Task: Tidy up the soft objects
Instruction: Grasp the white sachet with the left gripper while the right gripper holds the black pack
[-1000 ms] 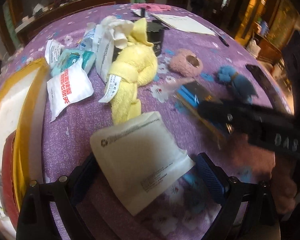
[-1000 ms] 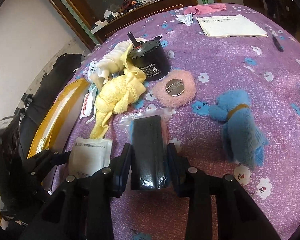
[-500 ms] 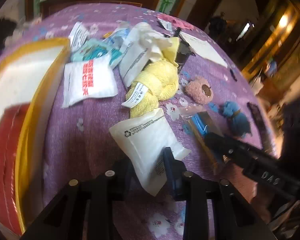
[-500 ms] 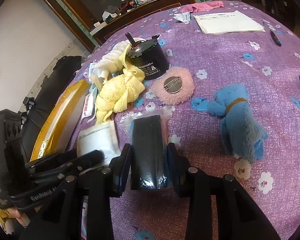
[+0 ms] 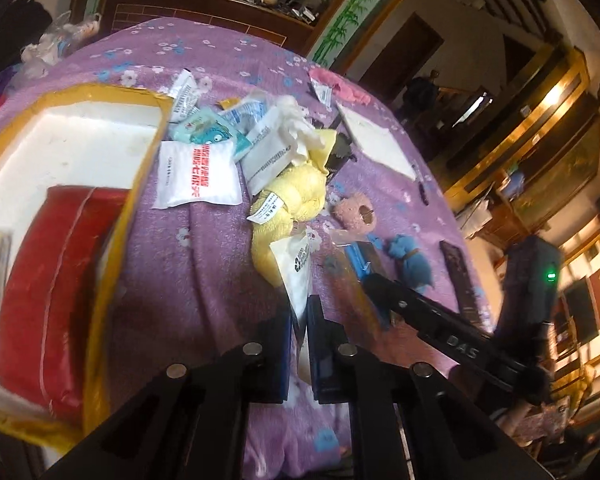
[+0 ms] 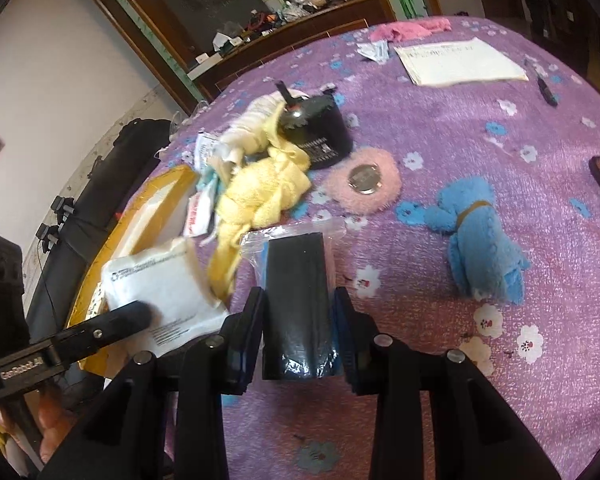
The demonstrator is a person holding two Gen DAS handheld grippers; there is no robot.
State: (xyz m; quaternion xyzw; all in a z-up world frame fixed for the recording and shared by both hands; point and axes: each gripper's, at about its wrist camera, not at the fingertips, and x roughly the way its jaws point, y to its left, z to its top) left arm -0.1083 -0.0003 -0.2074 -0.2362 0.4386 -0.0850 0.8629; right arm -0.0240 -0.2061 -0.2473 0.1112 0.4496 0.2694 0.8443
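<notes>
My left gripper is shut on a white pouch with a recycling mark, which is lifted off the purple cloth and seen edge-on. From the right wrist the same pouch hangs over the yellow-rimmed box, with the left gripper at its lower edge. My right gripper grips a black packet in a clear bag; its jaws are closing, pads pressed on both sides. A yellow towel, a pink round plush and a blue plush lie on the table.
The yellow-rimmed white box at the left holds a red bag. Several tissue packets lie beside it. A black cylinder, a paper sheet, a pen and a dark phone lie farther off.
The left gripper went from wide open around the white pouch to shut on it, then lifted and rolled it edge-on toward the box. The right gripper kept still with the black packet.
</notes>
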